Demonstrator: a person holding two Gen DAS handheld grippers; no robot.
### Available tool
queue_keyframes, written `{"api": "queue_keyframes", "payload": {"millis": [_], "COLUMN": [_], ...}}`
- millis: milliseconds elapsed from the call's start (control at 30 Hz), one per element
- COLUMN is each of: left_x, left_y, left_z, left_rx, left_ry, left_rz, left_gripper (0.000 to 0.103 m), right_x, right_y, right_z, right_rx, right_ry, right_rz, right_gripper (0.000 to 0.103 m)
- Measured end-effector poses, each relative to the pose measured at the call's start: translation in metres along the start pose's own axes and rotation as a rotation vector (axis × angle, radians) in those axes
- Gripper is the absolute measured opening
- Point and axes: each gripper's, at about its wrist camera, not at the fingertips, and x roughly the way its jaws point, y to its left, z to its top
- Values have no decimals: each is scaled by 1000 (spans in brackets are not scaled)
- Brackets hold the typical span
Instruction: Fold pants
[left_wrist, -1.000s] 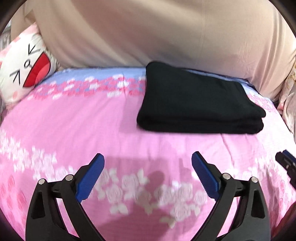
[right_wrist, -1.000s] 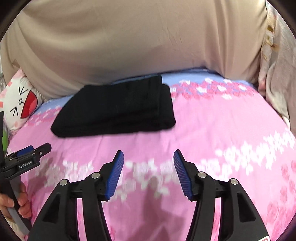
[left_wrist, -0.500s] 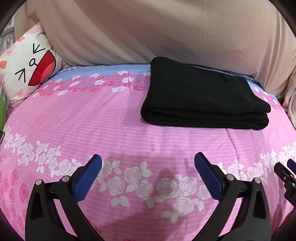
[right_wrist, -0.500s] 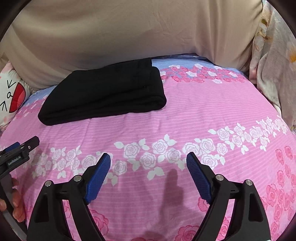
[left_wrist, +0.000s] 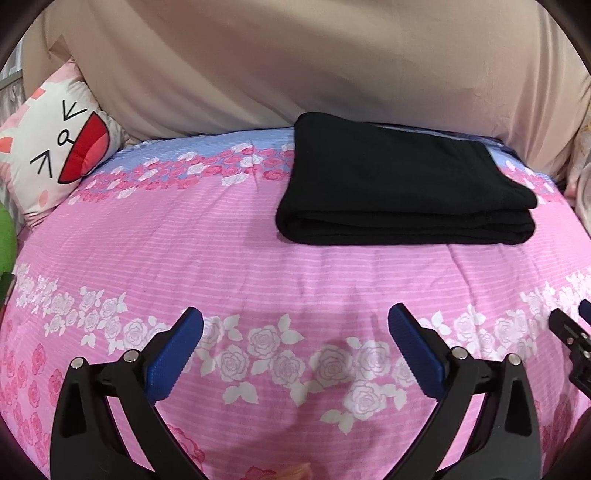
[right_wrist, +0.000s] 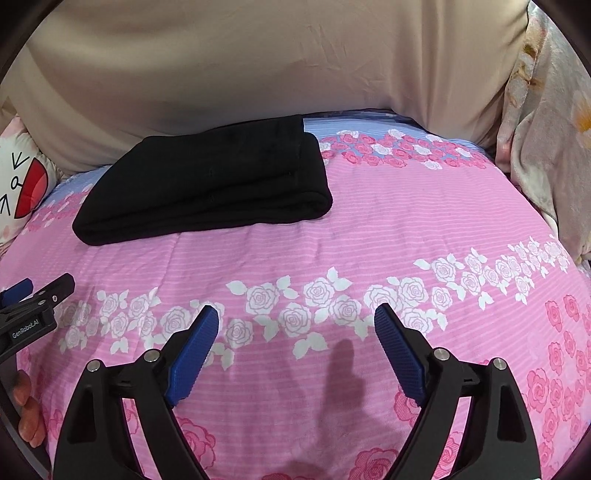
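Left wrist view: folded black pants (left_wrist: 402, 184) lie beyond both released, empty tongs, left tongs (left_wrist: 295, 334) and right tongs (right_wrist: 295, 330).

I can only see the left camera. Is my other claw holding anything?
Observer: No. The right claw is open, with only the pink bedspread below it.
Child: What's past the pants on that side?
Observer: Right of the folded black pants, a pale blanket with an orange flower on it is bunched at the bed's edge.
Child: Can you see my hand?
Observer: Yes, fingers show at the picture's left edge, under the left claw.
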Motion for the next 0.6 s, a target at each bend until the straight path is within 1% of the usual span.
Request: {"api": "queue_keyframes", "payload": {"millis": [300, 600], "left_x": [-3, -7], "left_y": [6, 5], "left_z": [-1, -1], "left_rx": [-35, -20], "left_ry": [-4, -21], "left_rz": [-64, -67], "left_gripper": [98, 98], "right_x": [0, -1], "right_y": [0, 0], "right_z": [0, 1], "right_rx": [1, 0], "right_ry": [0, 0], "right_rz": [-1, -1], "right_gripper": [84, 84]}}
